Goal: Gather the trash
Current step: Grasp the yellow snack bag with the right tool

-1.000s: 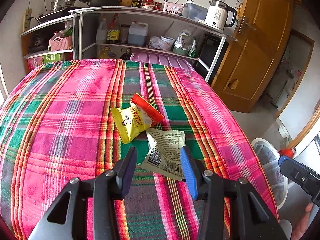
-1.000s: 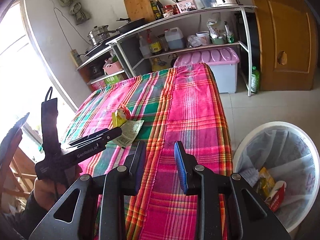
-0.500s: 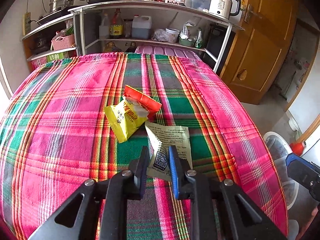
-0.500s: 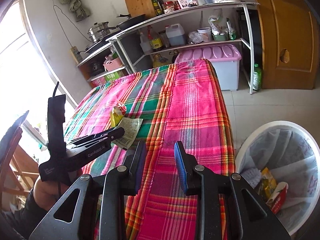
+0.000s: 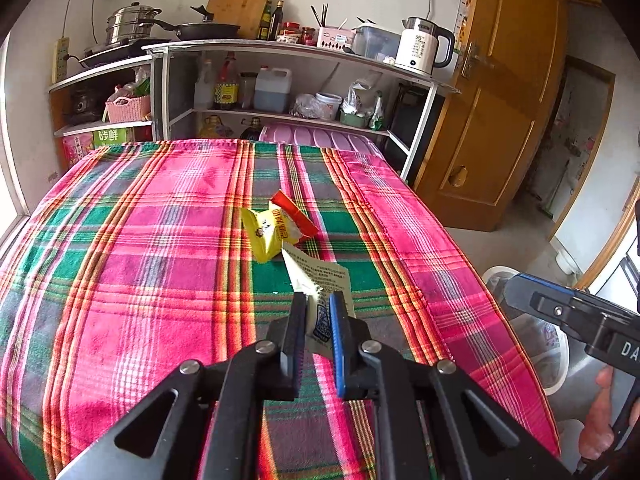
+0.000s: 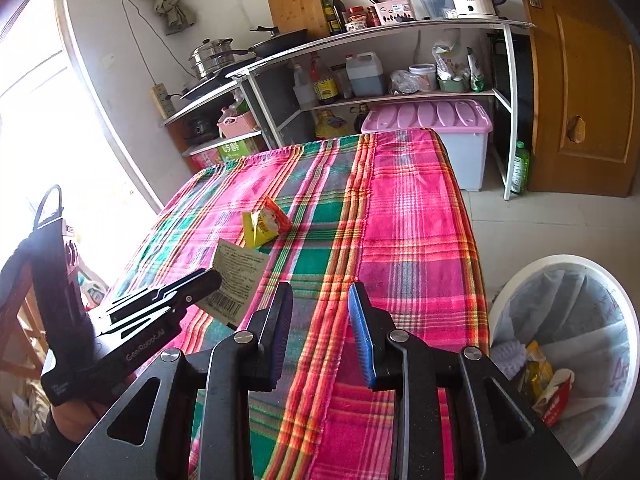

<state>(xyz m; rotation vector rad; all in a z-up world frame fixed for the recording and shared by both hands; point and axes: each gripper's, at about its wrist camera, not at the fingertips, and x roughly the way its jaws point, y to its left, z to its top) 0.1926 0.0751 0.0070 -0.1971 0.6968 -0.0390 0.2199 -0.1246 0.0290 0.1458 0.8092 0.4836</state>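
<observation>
A table under a pink, green and orange plaid cloth (image 5: 160,280) fills the room's middle. Behind it stand metal shelves (image 5: 280,48) with pots, bottles, a kettle (image 5: 420,46) and a pink-lidded bin (image 6: 432,120); a wooden door (image 5: 500,120) is to the right. On the floor at the table's right side sits a white lined bin (image 6: 568,344) (some wrappers already in it).

The left gripper (image 5: 318,320) is clamped on the near edge of a pale wrapper (image 5: 320,280), which tilts up off the cloth. Just beyond it a yellow-and-red packet (image 5: 276,228) lies on the cloth. The right gripper (image 6: 320,320) hovers over the table's near right part, fingers apart and holding nothing.
</observation>
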